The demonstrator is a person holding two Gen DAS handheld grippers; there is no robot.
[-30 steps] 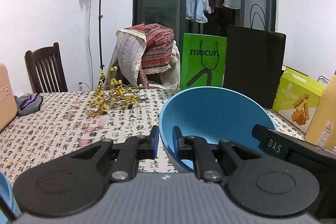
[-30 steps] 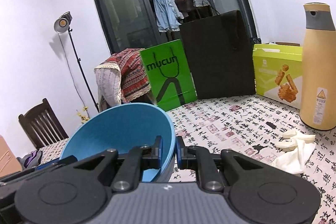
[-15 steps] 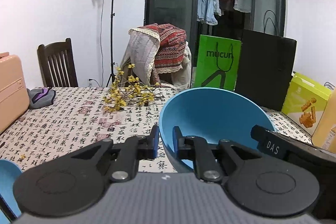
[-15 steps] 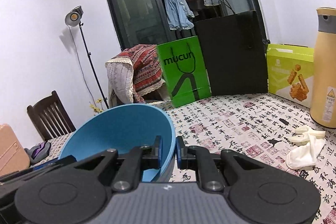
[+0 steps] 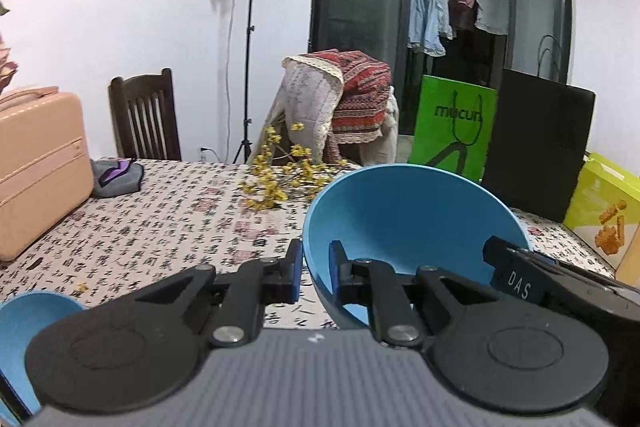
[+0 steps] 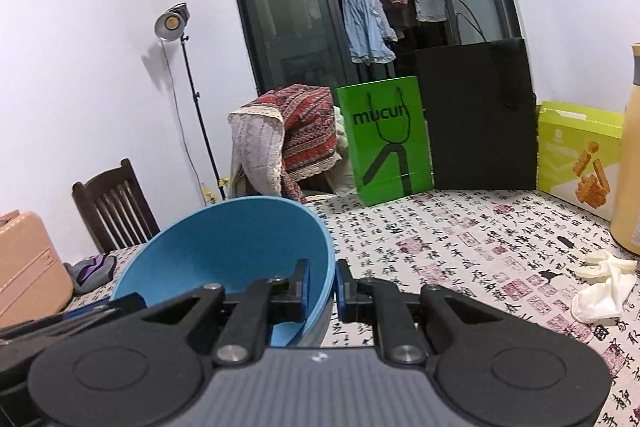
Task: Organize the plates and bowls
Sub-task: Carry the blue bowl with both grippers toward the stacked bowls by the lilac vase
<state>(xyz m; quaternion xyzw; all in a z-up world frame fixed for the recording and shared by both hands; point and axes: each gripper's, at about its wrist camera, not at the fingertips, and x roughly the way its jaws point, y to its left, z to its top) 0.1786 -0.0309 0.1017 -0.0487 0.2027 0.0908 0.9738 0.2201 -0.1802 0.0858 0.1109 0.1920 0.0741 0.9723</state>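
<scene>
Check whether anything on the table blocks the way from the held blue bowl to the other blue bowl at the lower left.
Nothing visible does. Both grippers pinch the blue bowl; bare tablecloth separates it from the second blue bowl.

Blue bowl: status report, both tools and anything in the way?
Left tool and right tool both shut on blue bowl, opposite rims. Bowl held above the patterned tablecloth. Second blue dish low left; yellow flower sprig ahead.
</scene>
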